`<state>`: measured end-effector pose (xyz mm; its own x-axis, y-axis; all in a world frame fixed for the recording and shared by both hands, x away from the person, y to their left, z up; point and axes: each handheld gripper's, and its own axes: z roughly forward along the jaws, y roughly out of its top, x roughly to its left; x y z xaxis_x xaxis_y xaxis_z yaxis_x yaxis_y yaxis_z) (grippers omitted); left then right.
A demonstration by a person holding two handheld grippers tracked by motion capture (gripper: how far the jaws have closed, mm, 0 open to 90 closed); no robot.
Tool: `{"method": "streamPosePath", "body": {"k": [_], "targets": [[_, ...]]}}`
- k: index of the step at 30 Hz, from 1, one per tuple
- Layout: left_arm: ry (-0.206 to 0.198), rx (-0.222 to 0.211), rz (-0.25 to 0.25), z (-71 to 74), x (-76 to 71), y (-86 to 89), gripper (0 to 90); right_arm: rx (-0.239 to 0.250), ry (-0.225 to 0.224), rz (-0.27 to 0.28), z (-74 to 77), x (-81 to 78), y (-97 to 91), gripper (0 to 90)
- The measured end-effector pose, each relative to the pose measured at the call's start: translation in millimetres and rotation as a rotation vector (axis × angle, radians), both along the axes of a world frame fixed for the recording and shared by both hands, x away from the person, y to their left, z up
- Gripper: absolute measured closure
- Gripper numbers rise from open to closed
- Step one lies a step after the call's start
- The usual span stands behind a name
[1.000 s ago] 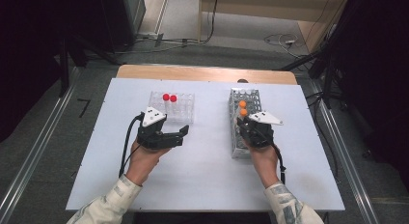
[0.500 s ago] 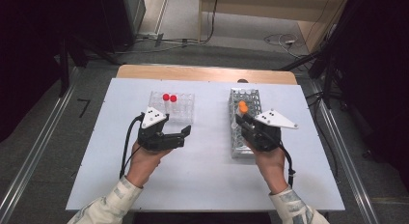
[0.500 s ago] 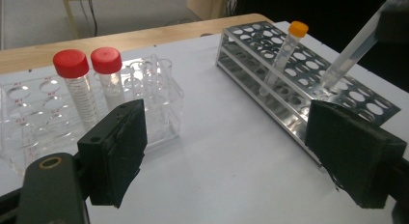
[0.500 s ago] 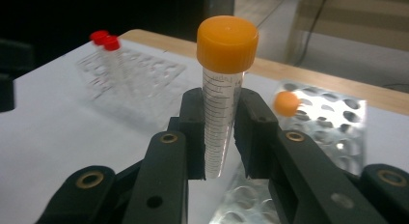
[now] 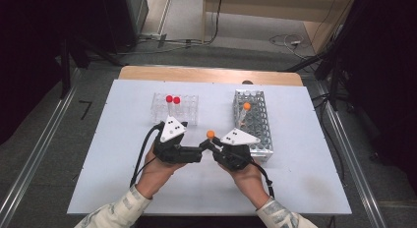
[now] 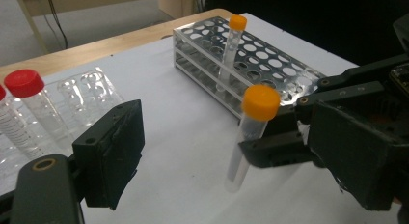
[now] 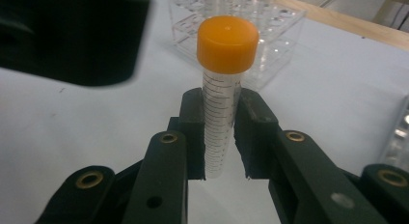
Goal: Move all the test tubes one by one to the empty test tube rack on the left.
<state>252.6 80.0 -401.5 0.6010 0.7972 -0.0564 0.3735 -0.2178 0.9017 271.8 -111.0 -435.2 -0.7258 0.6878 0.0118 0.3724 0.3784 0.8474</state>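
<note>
So the right gripper is clamped on the orange-capped tube, holding it upright above the table, cap sticking up over the jaws. The left gripper sits just beside it with its jaws spread wide and nothing between them.

Metal rack has one more orange-capped tube standing in it. Clear rack holds two red-capped tubes.

Can't quite tell from the high view whether the two grippers' tips touch.

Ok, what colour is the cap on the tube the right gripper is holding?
Orange. The cap shows best in the right gripper view, atop the clear tube.
</note>
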Motion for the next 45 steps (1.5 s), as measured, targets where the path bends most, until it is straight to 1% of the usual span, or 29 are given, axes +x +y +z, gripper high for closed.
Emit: {"method": "streamPosePath", "body": {"k": [3,5,6,7,9,11,12,13,15,16,18,23,25,28,30,33,35,37,40,42,45], "targets": [[-0.002,0.008,-0.012,-1.8,-1.8,-5.1,18.1,0.000,-0.006,0.020,-0.3,-3.6,5.2,71.9],[-0.009,0.016,-0.024,-3.0,-3.4,-7.1,24.1,0.000,-0.007,0.031,-0.3,-5.3,7.2,71.8],[-0.023,0.014,-0.025,-3.7,-4.8,-8.0,28.6,-0.002,-0.005,0.035,-0.3,-5.9,7.7,71.8],[-0.035,0.020,-0.032,-4.4,-6.0,-8.8,35.1,0.000,-0.004,0.038,-0.3,-6.4,8.4,71.8],[-0.051,0.043,-0.033,-5.0,-7.6,-10.1,46.1,-0.003,-0.005,0.044,-0.3,-7.6,9.0,71.8],[-0.049,0.032,-0.039,-5.3,-7.7,-9.9,57.4,-0.004,-0.010,0.050,-0.2,-8.4,9.8,71.8],[-0.047,0.032,-0.041,-5.6,-7.4,-9.7,61.8,-0.005,-0.013,0.051,-0.1,-8.7,10.0,71.8],[-0.044,0.033,-0.045,-5.8,-6.9,-9.6,64.2,-0.005,-0.012,0.053,0.1,-9.1,10.2,71.8],[-0.035,0.037,-0.049,-6.7,-6.3,-9.4,65.7,-0.004,-0.013,0.054,0.3,-9.6,10.7,71.8],[-0.032,0.031,-0.049,-7.2,-6.1,-9.8,66.3,-0.003,-0.011,0.052,0.4,-9.8,10.9,71.8],[-0.029,0.030,-0.048,-7.7,-5.8,-9.9,69.3,-0.004,-0.014,0.055,0.4,-9.9,11.1,71.8],[-0.023,0.020,-0.050,-6.1,-4.3,-6.8,69.9,0.004,-0.011,0.060,0.8,-9.6,10.7,70.2],[-0.022,0.011,-0.041,-4.4,-2.9,-3.0,69.9,0.007,-0.001,0.063,1.9,-9.3,9.5,64.8],[-0.008,-0.009,-0.022,-2.2,0.3,5.6,69.9,0.010,0.004,0.056,4.5,-7.1,5.2,55.0],[0.001,-0.016,-0.004,-1.6,3.5,11.8,69.9,0.012,0.003,0.044,5.9,-4.2,0.3,50.1],[0.006,-0.015,0.028,-0.1,9.6,21.9,69.9,-0.004,0.000,0.010,6.2,1.8,-9.1,43.6],[0.013,-0.027,0.051,2.0,13.5,30.5,69.9,0.003,0.005,-0.013,6.8,5.6,-17.4,42.0],[0.012,-0.036,0.079,4.8,16.8,39.3,69.9,0.010,-0.001,-0.032,8.5,8.1,-25.1,40.2],[0.003,-0.035,0.120,10.5,21.2,52.3,69.9,0.013,-0.009,-0.052,10.9,11.0,-35.8,39.4],[-0.005,-0.028,0.150,15.0,24.8,61.1,69.9,0.017,-0.006,-0.065,11.8,12.6,-41.5,39.2],[-0.009,-0.021,0.189,21.4,31.1,73.7,69.9,0.022,-0.009,-0.079,13.2,14.0,-47.0,39.2]]}}
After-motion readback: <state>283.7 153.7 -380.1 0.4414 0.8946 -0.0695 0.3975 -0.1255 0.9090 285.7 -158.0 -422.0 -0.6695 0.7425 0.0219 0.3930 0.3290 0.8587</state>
